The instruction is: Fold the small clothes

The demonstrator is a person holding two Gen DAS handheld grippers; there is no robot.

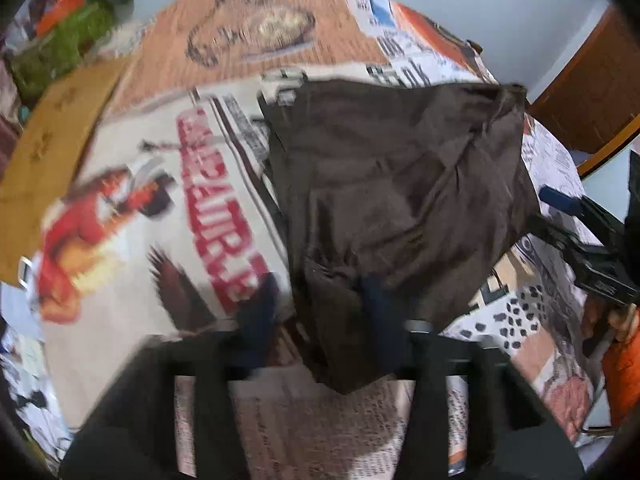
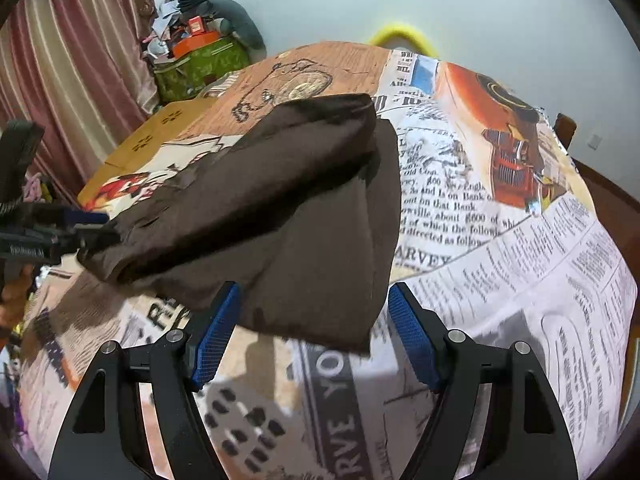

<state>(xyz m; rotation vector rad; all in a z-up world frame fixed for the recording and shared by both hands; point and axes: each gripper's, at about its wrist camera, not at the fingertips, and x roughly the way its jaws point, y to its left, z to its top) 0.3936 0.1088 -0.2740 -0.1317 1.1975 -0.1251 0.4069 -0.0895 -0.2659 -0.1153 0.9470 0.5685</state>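
Left gripper (image 2: 94,226) pinches the brown garment (image 2: 288,208) clear of the counter (image 2: 520,264); right gripper (image 2: 312,332), jaws wide and empty: slipping risks unfolding.

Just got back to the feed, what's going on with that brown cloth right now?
A person with two handheld grippers is folding a dark brown garment on a table covered by a newspaper-print cloth. The left gripper has its fingers around one edge, which looks raised; its grip is blurred. The right gripper is open, empty, at the near edge.
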